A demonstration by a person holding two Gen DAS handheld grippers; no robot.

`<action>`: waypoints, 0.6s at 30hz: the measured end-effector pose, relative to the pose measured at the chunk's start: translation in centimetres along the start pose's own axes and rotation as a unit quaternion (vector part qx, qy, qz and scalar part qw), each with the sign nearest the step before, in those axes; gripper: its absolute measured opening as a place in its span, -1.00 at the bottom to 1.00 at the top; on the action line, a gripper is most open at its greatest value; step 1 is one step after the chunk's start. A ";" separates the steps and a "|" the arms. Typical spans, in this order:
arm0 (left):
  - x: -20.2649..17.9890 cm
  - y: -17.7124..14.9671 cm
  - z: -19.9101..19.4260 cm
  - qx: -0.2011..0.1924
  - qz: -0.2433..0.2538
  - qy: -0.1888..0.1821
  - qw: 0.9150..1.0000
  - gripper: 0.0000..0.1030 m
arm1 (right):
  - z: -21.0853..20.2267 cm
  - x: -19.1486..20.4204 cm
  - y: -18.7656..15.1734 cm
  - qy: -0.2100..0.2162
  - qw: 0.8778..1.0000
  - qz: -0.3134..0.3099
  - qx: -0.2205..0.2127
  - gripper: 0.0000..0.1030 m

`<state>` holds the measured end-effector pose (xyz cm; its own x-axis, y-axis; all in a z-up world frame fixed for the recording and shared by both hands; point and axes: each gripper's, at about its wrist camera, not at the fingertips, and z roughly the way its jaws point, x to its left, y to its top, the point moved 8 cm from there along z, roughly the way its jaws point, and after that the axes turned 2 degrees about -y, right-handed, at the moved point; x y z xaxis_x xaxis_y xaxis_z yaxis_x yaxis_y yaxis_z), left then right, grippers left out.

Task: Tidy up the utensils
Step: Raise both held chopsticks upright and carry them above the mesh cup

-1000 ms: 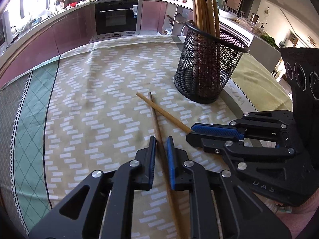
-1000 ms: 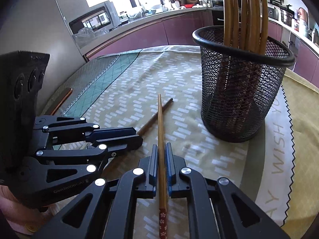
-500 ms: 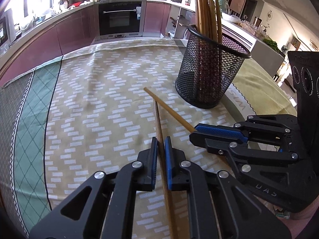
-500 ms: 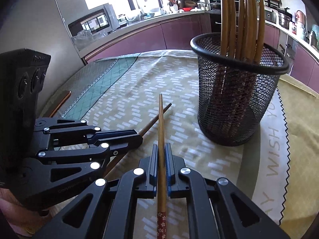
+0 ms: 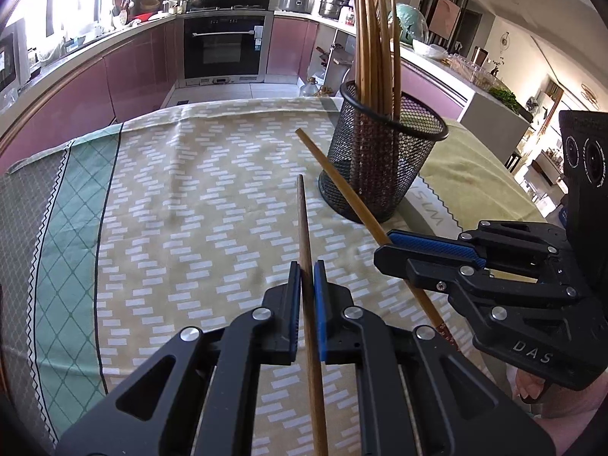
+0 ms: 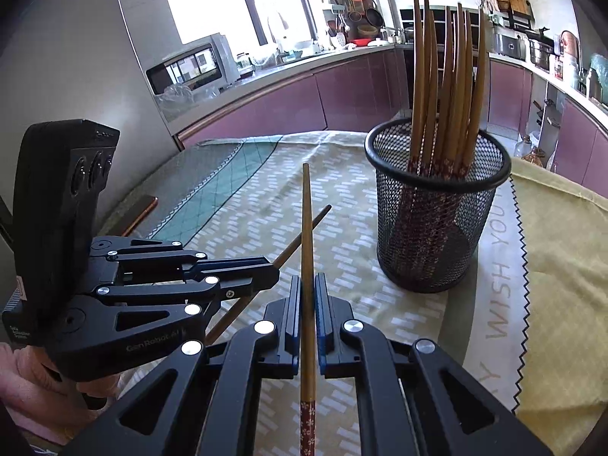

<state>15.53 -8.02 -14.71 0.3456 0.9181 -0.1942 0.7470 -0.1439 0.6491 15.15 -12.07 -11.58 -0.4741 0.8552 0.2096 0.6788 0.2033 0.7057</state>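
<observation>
My left claw (image 5: 307, 290) is clamped on a dark brown chopstick (image 5: 306, 235), which runs forward between the blue pads with its tip raised above the tablecloth (image 5: 182, 197). My right claw (image 6: 308, 306) grips a lighter bamboo chopstick (image 6: 307, 228); its flower-patterned end sticks out behind the pads and its tip points up and away from me. From the right wrist I see the left claw's chopstick crossing behind mine at an angle. Just beyond and to the right of both tips stands a black mesh holder (image 6: 437, 224) on the tabletop, with a bundle of chopsticks (image 6: 448, 87) upright in it. Further back, purple kitchen cabinets (image 5: 125, 76) and a built-in oven (image 5: 224, 47) line the wall.
</observation>
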 end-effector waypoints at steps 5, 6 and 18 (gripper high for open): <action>-0.4 0.4 -1.2 -0.011 -0.001 -0.015 1.000 -0.86 | -1.4 -0.1 0.3 0.002 1.000 0.000 -0.017 -0.89; -0.5 0.5 -1.4 -0.014 0.001 -0.016 1.000 -0.86 | -1.7 -0.1 0.4 0.002 1.000 0.001 -0.020 -0.89; -1.1 1.6 -3.3 -0.034 -0.003 -0.037 0.999 -0.86 | -4.4 -1.1 1.3 -0.004 0.998 0.010 -0.057 -0.88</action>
<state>14.48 -8.07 -10.99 0.3846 0.8883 -0.2509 0.7092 -0.1104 0.6964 14.06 -14.82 -7.90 -0.4558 0.8626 0.2197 0.6203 0.1308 0.7734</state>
